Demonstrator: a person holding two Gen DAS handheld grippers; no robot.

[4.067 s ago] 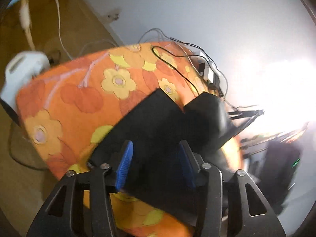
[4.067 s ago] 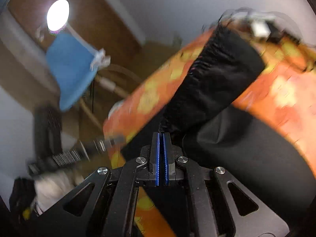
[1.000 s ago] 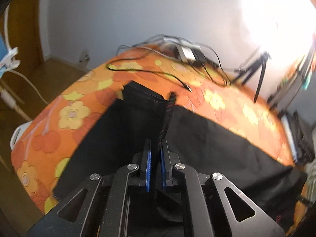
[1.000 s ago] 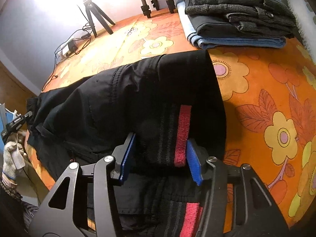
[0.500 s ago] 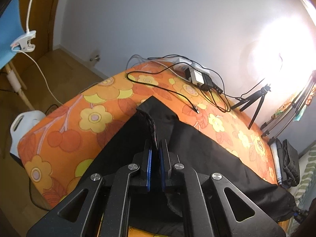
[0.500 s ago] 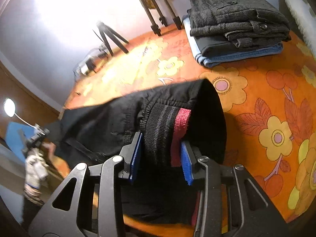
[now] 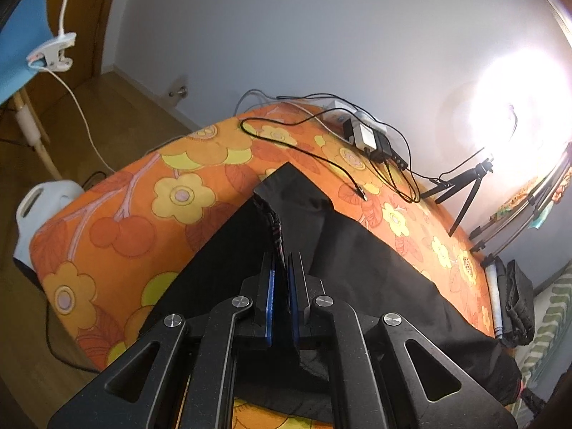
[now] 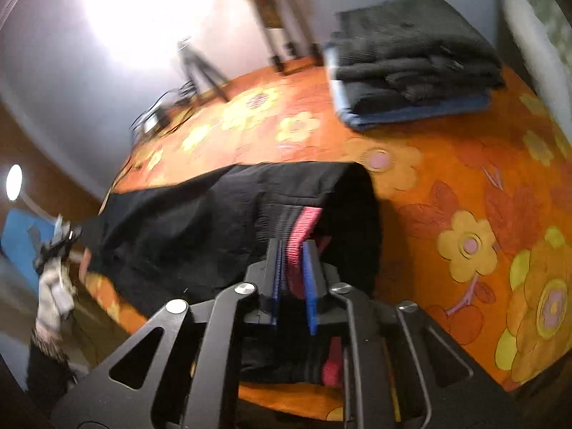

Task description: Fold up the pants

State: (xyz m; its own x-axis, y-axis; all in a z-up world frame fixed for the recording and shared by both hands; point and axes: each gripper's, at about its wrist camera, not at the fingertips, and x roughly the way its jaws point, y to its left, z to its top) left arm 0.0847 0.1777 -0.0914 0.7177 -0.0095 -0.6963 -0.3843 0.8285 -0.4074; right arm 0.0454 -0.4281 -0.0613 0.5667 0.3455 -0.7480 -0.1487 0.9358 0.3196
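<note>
Black pants (image 7: 357, 275) lie stretched across the orange flowered bed cover (image 7: 143, 221). My left gripper (image 7: 281, 268) is shut on a thin folded edge of the pants at the end nearest the bed's corner. In the right wrist view the pants (image 8: 178, 221) end in a ribbed waistband with a pink-red stripe (image 8: 304, 228). My right gripper (image 8: 291, 250) is closing on that waistband; its blue pads press the band from both sides and hold it raised off the cover (image 8: 464, 178).
A stack of folded clothes (image 8: 411, 60) sits at the far right of the bed. Cables and a power adapter (image 7: 368, 136) lie near the wall, beside a small tripod (image 7: 464, 186). A white canister (image 7: 43, 200) stands on the wooden floor past the bed's corner.
The right gripper's jaws have narrowed onto the waistband and lifted it higher off the bed. The left gripper stays shut on the pants edge and has shifted and rolled a little.
</note>
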